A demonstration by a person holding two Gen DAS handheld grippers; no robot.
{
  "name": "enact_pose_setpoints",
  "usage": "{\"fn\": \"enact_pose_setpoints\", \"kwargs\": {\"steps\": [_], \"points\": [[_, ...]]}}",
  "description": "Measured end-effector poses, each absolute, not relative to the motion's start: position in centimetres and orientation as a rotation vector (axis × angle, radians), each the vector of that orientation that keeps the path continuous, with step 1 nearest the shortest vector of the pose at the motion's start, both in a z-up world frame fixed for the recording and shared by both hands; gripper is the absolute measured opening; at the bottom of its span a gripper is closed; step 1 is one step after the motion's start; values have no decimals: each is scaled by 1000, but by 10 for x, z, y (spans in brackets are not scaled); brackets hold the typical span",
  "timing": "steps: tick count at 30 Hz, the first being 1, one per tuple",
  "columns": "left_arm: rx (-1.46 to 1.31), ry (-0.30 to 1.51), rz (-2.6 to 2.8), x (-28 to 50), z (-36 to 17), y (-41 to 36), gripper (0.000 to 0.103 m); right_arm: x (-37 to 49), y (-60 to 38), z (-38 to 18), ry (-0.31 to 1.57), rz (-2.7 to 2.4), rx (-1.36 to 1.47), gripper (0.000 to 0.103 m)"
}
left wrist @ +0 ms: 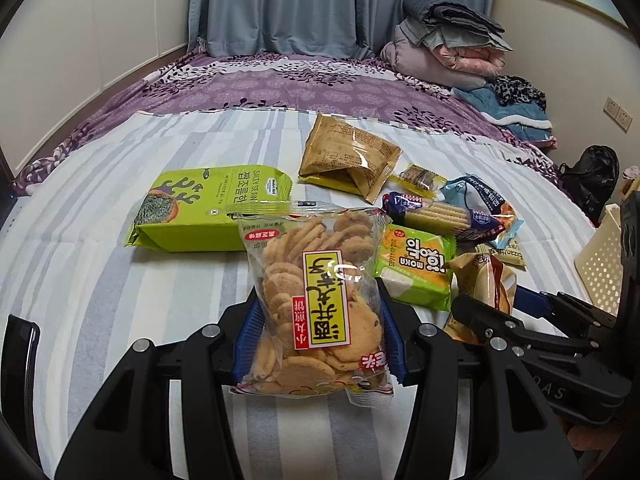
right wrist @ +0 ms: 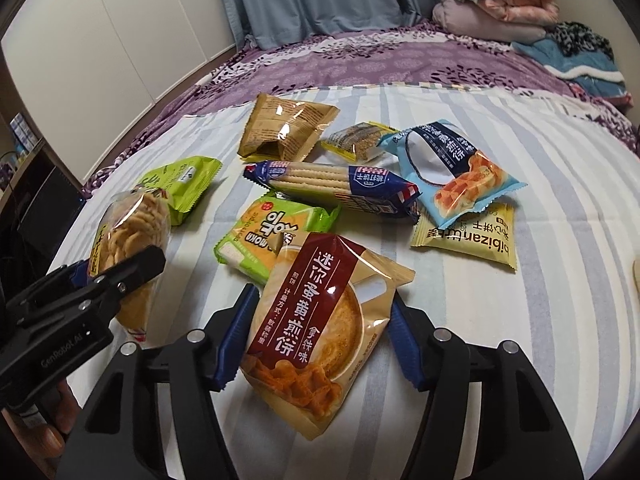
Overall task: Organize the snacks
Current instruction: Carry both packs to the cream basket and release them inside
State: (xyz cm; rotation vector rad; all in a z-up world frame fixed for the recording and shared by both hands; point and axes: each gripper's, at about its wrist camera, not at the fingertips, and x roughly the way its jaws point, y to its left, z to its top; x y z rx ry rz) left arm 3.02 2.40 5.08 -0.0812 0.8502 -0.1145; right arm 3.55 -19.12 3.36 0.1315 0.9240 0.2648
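1. On the striped bed cover (left wrist: pixel 120 280), snack packets lie in a loose pile, so sorting looks barely begun.
2. Left gripper (left wrist: pixel 318 344) has its jaws closed on the clear cookie bag (left wrist: pixel 316 304), near the green seaweed pack (left wrist: pixel 208 208).
3. Right gripper (right wrist: pixel 316 340) clamps the tan pancake-crisp packet (right wrist: pixel 320 332), just in front of the green wafer pack (right wrist: pixel 268 236).
4. Next, both packets probably need carrying to the cream perforated basket (left wrist: pixel 600 268) at the right edge.
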Motion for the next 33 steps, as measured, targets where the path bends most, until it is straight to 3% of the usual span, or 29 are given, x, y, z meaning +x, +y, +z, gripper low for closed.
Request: {"fn": "enact_pose_setpoints", "kwargs": {"steps": [33], "points": [[91,703,-241,-14,134,-64,53,-55,-332,141,571,101,307,60]]}}
